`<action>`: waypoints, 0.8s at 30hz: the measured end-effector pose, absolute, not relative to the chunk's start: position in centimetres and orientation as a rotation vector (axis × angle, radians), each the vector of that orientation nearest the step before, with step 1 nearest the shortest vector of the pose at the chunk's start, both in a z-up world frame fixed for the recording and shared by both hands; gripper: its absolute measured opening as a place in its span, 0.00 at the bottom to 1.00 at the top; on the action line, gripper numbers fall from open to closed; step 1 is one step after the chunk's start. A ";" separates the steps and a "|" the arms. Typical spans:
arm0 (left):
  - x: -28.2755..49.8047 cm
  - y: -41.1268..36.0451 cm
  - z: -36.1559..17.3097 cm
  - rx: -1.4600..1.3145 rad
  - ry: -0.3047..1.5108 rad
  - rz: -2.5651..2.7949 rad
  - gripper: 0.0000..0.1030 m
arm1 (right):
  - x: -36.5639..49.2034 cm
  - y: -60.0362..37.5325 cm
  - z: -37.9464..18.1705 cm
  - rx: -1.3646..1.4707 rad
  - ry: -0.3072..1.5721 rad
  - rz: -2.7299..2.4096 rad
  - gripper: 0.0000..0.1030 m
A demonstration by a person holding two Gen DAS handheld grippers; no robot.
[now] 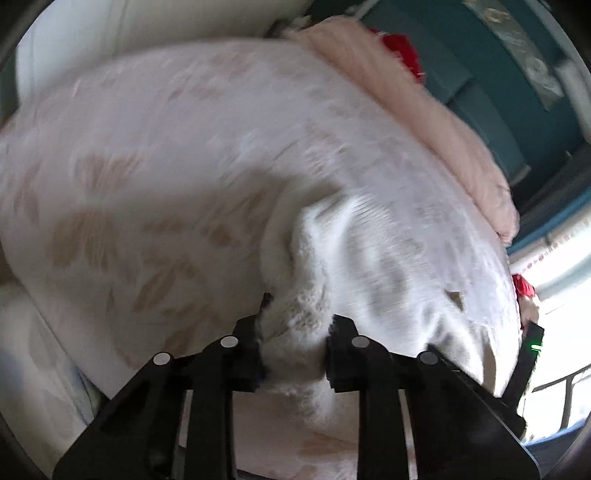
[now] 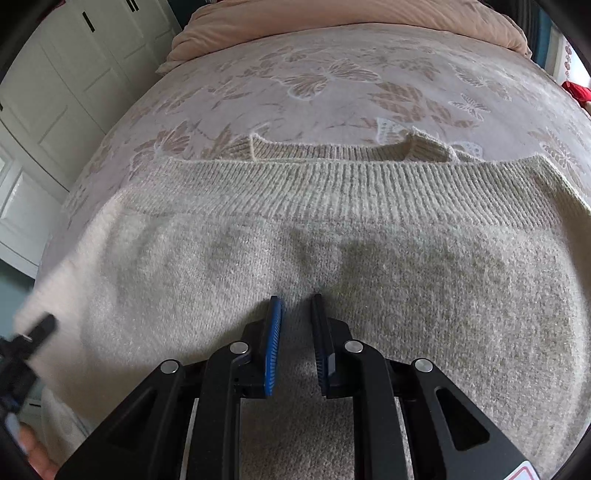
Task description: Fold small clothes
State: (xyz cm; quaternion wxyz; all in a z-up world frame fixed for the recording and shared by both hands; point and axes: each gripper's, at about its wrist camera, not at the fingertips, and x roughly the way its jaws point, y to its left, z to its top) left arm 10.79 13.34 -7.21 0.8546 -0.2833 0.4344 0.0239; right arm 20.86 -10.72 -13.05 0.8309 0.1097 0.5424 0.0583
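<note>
Sweater fabric (image 2: pixel 295 258) is lying spread across the bed (image 2: pixel 332 96), its ribbed hem running across the far side of my right view and a ribbed cuff poking out just beyond it on the butterfly-patterned cover. I am clamping my left gripper (image 1: pixel 295 332) on a thick bunch of the cream knit, the wool bulging between the pads, and this view is smeared with blur. I am pressing my right gripper (image 2: pixel 297 314) down onto the middle of the garment with its blue pads nearly together; a small ridge of knit seems to be pinched between the tips, though I cannot tell how much wool they are really catching. My worry is the left bunch: I judge I am gripping several layers at once, so lifting it may be dragging the whole side over unevenly and giving a crooked fold. The shallow right pinch may be slipping off the fluffy surface if I pull, leaving the body unanchored and sliding on the smooth cover. The loose cuff by the hem may also be getting trapped under the fold. A pink blanket (image 2: pixel 332 26) is heaped at the far end of the bed, well clear
</note>
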 end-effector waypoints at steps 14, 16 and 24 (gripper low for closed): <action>11.9 -0.4 3.1 -0.265 0.779 -0.237 0.21 | 19.9 -14.8 -10.9 0.379 1.113 0.238 0.16; 11.7 -3.5 3.8 -0.195 0.768 -0.292 0.21 | 18.1 -18.3 -9.1 0.423 1.057 0.221 0.20; 10.2 -17.0 -2.2 0.155 0.930 -0.407 0.32 | 9.5 -33.1 -6.6 0.570 0.977 0.002 0.40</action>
